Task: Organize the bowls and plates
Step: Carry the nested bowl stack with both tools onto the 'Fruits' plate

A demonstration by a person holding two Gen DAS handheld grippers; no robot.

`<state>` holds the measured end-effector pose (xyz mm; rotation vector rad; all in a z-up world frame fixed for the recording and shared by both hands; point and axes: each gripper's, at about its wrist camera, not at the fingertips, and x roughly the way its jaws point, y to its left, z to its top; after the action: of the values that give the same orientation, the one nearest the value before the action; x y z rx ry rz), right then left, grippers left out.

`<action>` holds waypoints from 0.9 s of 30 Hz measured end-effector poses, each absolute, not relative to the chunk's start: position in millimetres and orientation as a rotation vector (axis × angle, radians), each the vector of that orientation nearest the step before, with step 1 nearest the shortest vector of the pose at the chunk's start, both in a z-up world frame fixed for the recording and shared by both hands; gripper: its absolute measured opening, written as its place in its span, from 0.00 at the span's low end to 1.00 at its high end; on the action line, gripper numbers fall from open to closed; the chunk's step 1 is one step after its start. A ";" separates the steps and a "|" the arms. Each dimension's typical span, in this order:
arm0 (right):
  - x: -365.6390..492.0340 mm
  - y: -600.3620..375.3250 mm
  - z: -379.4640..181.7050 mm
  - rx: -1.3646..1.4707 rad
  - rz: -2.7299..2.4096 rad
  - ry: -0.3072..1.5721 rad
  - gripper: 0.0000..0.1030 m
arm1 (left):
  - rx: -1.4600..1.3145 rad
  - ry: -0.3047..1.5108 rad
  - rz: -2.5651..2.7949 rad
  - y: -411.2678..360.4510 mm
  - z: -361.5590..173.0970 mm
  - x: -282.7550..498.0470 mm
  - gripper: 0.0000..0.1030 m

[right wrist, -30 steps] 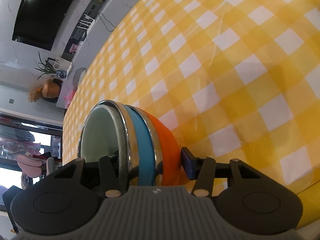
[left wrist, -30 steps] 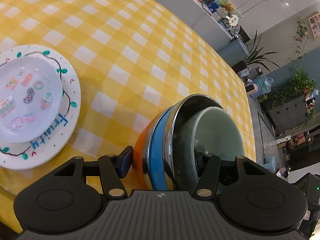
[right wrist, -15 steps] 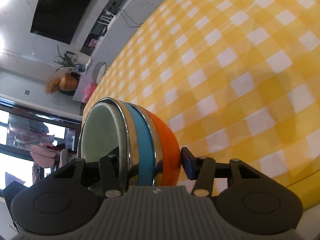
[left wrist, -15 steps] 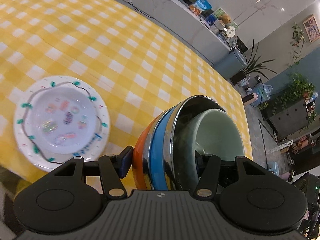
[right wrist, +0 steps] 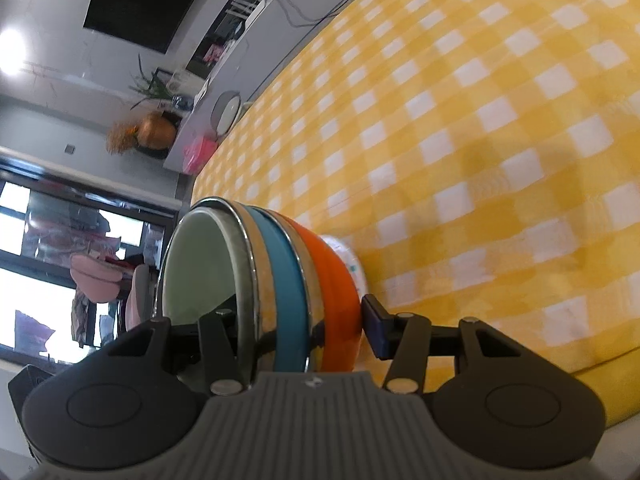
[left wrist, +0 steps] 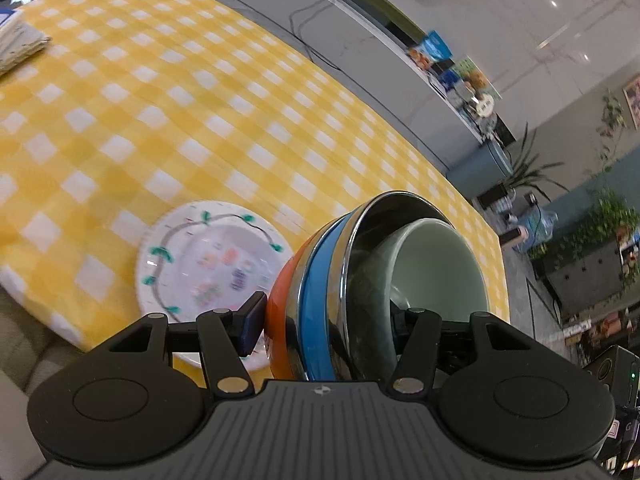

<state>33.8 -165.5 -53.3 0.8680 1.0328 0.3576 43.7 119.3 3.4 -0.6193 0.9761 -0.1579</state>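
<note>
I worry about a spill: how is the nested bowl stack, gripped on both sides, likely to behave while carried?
The bowl stack is probably heavy: several nested bowls. Its shiny metal rim looks slippery, so bowls may shift. The left gripper and right gripper each clamp across a wall, which likely limits tipping.

Four nested bowls (left wrist: 360, 280); two stacked plates (left wrist: 208, 256); one folded cloth (left wrist: 20, 44).

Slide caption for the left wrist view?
Left claw clamps nested bowls above stacked plates on yellow checked tablecloth.
</note>
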 end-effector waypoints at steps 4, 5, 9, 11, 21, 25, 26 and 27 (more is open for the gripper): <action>46.0 -141.8 -54.9 0.836 0.383 1.058 0.49 | -0.654 0.973 -0.121 141.5 -1.5 46.3 0.62; 49.2 -136.5 -55.4 0.829 0.388 1.063 0.49 | -0.660 0.972 -0.113 146.5 -3.1 48.2 0.62; 65.1 -114.8 -58.1 0.802 0.404 1.080 0.49 | -0.696 0.968 -0.089 163.1 -12.1 55.4 0.62; 71.8 -108.2 -60.1 0.785 0.401 1.090 0.49 | -0.717 0.979 -0.081 169.3 -18.8 59.3 0.62; 87.6 -95.3 -78.7 0.767 0.387 1.129 0.49 | -0.733 1.005 -0.071 177.8 -40.1 70.1 0.62; 91.4 -98.4 -79.0 0.762 0.376 1.127 0.49 | -0.738 1.008 -0.083 176.0 -43.2 76.0 0.62; 92.6 -99.0 -79.7 0.763 0.373 1.128 0.49 | -0.738 1.010 -0.083 175.5 -44.1 77.1 0.62; 93.3 -100.2 -80.8 0.764 0.371 1.128 0.49 | -0.737 1.009 -0.085 175.0 -45.2 78.1 0.62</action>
<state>93.3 -100.2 -80.8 0.7639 1.1280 0.3708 78.1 175.0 -45.2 -0.7366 1.0093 -0.0848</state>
